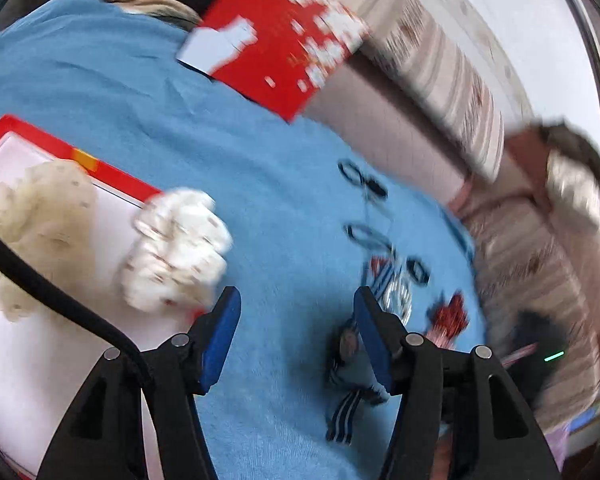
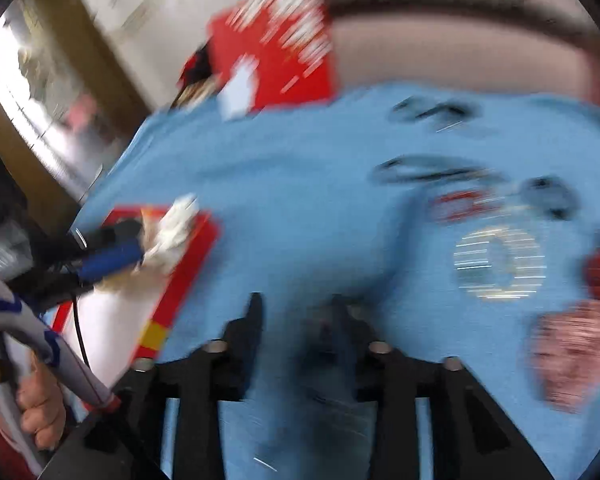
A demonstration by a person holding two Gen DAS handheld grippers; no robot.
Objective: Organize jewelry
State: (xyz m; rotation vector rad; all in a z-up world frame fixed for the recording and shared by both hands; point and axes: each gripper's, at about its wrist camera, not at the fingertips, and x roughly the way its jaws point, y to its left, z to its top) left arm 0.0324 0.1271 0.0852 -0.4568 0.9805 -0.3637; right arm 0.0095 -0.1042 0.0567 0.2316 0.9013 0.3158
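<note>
A red-rimmed white tray (image 1: 28, 128) at the left holds cream lace scrunchies (image 1: 176, 248). The left gripper (image 1: 296, 304) hangs wide and empty over the blue cloth (image 1: 220, 160). Rightward lie a sparkly silver bracelet (image 2: 500, 260) and dark rings (image 1: 364, 180). The right gripper (image 2: 296, 312) is spread, empty. The print on the red box (image 1: 284, 36) is too blurred to read.

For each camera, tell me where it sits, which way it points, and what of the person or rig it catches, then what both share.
Left wrist: sits behind the open left gripper, looking down over the blue cloth; white scrunchies in the red-rimmed tray.
Right wrist: behind the open right gripper, blurred; shows the left gripper and the person's hand.
Shared: cloth, tray, red box, sparkly ring.
</note>
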